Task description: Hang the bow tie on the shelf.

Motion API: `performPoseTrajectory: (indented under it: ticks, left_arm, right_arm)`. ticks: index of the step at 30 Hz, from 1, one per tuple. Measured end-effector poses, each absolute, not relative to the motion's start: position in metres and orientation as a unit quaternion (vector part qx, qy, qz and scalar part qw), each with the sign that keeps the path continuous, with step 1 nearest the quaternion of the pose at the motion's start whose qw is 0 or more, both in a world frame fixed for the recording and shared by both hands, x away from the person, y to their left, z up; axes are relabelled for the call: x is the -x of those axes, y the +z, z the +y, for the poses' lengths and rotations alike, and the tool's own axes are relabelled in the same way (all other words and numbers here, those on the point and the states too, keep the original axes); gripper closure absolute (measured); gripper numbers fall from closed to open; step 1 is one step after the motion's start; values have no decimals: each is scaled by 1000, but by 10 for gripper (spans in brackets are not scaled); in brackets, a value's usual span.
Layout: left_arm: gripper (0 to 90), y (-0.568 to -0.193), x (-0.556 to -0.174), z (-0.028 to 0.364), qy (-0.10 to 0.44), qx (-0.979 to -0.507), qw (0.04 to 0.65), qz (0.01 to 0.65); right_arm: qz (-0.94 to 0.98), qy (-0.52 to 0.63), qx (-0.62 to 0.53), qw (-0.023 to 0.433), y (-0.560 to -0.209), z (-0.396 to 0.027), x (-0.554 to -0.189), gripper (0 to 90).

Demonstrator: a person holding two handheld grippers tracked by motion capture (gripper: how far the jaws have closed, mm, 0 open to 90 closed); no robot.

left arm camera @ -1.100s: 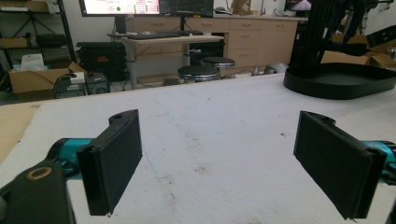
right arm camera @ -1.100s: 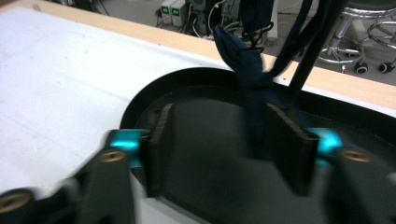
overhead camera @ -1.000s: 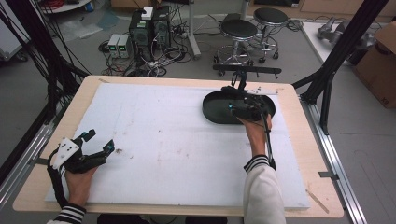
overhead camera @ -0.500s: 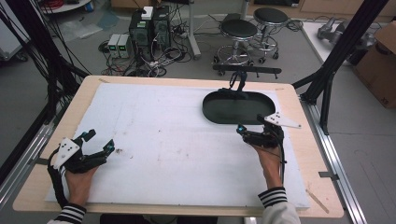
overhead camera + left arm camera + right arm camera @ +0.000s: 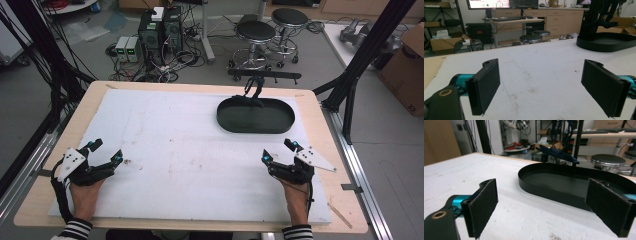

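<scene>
high view: the black oval tray (image 5: 255,116) was seen at the far right of the white mat (image 5: 175,150), with a dark object (image 5: 254,90) draped on its rim. the right gripper (image 5: 279,152) had just been opened, nothing held, near the tray. the left gripper (image 5: 105,150) was spread wide and empty, well apart.

The right gripper (image 5: 280,152) is no longer over the black oval tray (image 5: 255,116); it has drawn back toward the near edge of the worktop (image 5: 165,150) and now sits low, well apart from the tray. Its jaws have just been opening and stand wide, nothing between them.
</scene>
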State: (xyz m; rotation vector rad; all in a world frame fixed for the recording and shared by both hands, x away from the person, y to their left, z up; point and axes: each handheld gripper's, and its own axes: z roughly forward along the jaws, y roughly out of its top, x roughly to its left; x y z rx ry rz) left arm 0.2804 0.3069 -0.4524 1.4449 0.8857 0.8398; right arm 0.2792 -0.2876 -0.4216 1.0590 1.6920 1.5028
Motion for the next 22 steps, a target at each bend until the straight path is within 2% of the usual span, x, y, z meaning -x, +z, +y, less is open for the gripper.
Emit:
performPoseTrajectory:
  ticks: [11,13,22]
  left_arm:
    - [155,-452,-280,307,362,-618,584,382]
    - [155,-452,-280,307,362,-617,583,385]
    - [154,-453,-279,307,364,-616,585,382]
  right_arm:
    - [631,574,-396,340,-452,-286,-258,101]
    - [624,580,-389,352,-452,-285,-256,102]
    - [626,575,-390,353,-452,-284,-256,102]
